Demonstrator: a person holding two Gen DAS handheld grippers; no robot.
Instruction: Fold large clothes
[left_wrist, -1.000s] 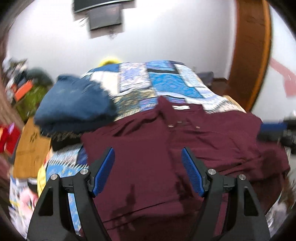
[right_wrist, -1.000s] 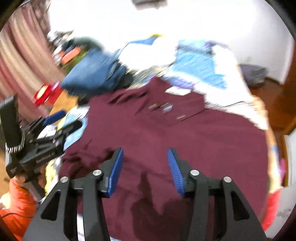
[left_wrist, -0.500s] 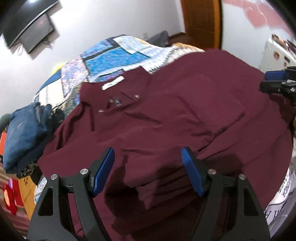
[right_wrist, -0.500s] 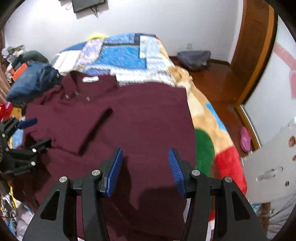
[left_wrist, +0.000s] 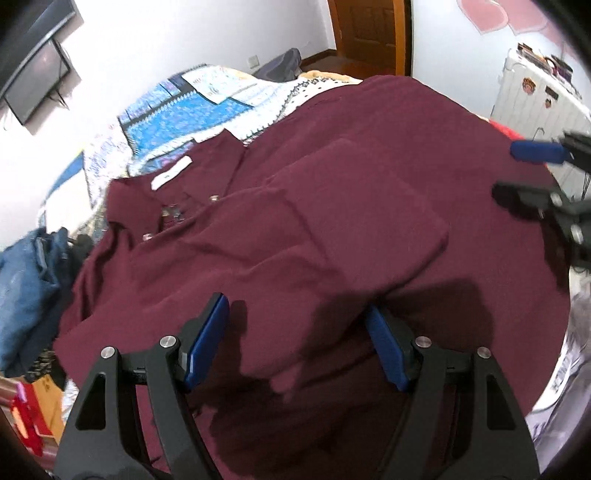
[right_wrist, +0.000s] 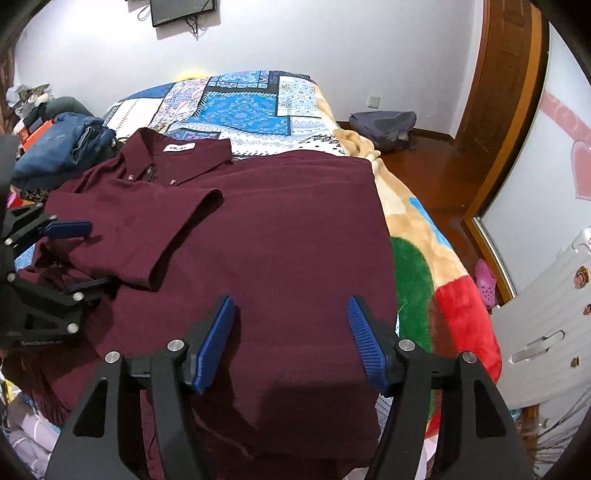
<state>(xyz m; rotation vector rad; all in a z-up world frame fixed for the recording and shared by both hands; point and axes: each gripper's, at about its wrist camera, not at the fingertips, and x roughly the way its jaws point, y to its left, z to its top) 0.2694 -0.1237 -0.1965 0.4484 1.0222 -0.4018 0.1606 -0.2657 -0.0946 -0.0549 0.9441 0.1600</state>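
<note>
Maroon shirt (right_wrist: 280, 229) spread flat on the bed (right_wrist: 413, 236), one sleeve (right_wrist: 155, 229) folded across its front.
Both the left gripper (left_wrist: 295, 339) and right gripper (right_wrist: 291, 339) hover over its lower half, fingers spread wide, gripping nothing.

Your left gripper (left_wrist: 295, 339) hangs over the maroon polo shirt (left_wrist: 332, 229), blue pads wide apart, nothing between them. Shirt lies spread on the patchwork bedspread (left_wrist: 184, 107), collar with white label (left_wrist: 171, 172) far left, one sleeve (left_wrist: 369, 206) folded in over the chest. Your right gripper (left_wrist: 524, 173) sits parted at the shirt's right edge. Folded jeans (left_wrist: 26, 280) lie left.
</note>
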